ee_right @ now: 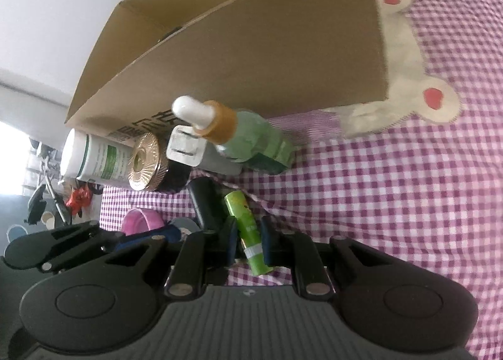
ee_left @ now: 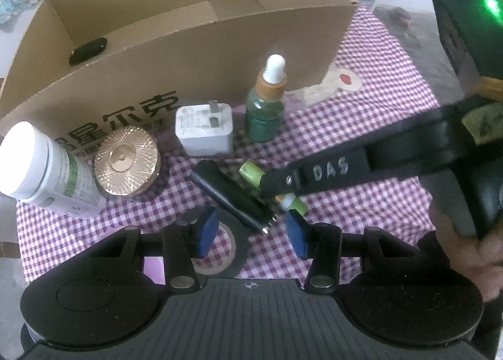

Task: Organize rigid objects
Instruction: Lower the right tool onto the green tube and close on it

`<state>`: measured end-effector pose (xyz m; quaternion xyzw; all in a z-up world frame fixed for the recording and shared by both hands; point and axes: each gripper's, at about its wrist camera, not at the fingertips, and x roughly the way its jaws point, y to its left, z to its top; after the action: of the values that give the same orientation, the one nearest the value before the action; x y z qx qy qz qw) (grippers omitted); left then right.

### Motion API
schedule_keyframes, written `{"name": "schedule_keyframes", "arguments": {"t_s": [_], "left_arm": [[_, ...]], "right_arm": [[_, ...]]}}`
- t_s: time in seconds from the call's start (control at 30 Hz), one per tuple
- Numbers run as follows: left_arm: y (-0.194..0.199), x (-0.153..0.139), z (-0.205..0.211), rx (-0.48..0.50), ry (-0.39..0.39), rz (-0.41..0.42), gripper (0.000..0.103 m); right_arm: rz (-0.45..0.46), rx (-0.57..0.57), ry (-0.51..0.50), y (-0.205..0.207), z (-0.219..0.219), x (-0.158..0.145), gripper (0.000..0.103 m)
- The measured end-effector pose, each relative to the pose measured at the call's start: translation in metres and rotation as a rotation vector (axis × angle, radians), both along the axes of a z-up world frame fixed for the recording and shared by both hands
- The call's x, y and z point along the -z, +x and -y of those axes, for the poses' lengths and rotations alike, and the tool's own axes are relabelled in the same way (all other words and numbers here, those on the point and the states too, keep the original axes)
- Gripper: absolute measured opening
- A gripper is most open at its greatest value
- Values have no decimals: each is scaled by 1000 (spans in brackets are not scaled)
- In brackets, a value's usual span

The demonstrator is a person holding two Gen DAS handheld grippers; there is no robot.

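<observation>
A green glue stick (ee_right: 246, 229) lies on the checkered cloth between the blue pads of my right gripper (ee_right: 250, 239), which is shut on it. In the left wrist view the stick (ee_left: 251, 173) shows under the right gripper's black finger. My left gripper (ee_left: 253, 231) is open and empty, low over a black cylinder (ee_left: 231, 195) and a roll of black tape (ee_left: 226, 246). Behind stand a green dropper bottle (ee_left: 265, 105), a white charger plug (ee_left: 204, 130), a gold-lidded jar (ee_left: 125, 162) and a white bottle (ee_left: 47, 171). The open cardboard box (ee_left: 176, 42) is behind them.
A black object (ee_left: 88, 50) lies inside the box. The checkered cloth (ee_right: 393, 187) with a rabbit patch stretches to the right. A pink tape roll (ee_right: 141, 221) sits at the table's left edge, with floor clutter beyond.
</observation>
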<state>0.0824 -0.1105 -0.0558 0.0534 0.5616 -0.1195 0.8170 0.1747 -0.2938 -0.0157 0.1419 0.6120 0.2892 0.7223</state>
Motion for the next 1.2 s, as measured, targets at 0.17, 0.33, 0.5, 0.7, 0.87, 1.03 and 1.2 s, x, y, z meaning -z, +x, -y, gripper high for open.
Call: {"name": "schedule_keyframes", "arguments": {"t_s": [0.17,0.33,0.5,0.7,0.87,1.03,1.2], "left_arm": [[-7,-3,7,40,-29,-1,48],[-6,-2,22,74,-58,-2,48],[-3,0,29,79,-83,-6,48],[10,7,24,48,-106,-33,48],[18,14,29,41,-102,-52,48],[26,22,32,26,-104,-79,47],[30,27,34,24,-98,-91,46]], "right_arm": [[-28,55,16,-3,21,3,16],[-52,136,10,-12,44,5,16],[-56,158,33,-12,54,3,17],[-16,162,77,1,46,-6,18],[-42,163,97,13,32,3,18],[-101,160,130,18,31,16,18],[-156,183,176,18,38,25,18]]}}
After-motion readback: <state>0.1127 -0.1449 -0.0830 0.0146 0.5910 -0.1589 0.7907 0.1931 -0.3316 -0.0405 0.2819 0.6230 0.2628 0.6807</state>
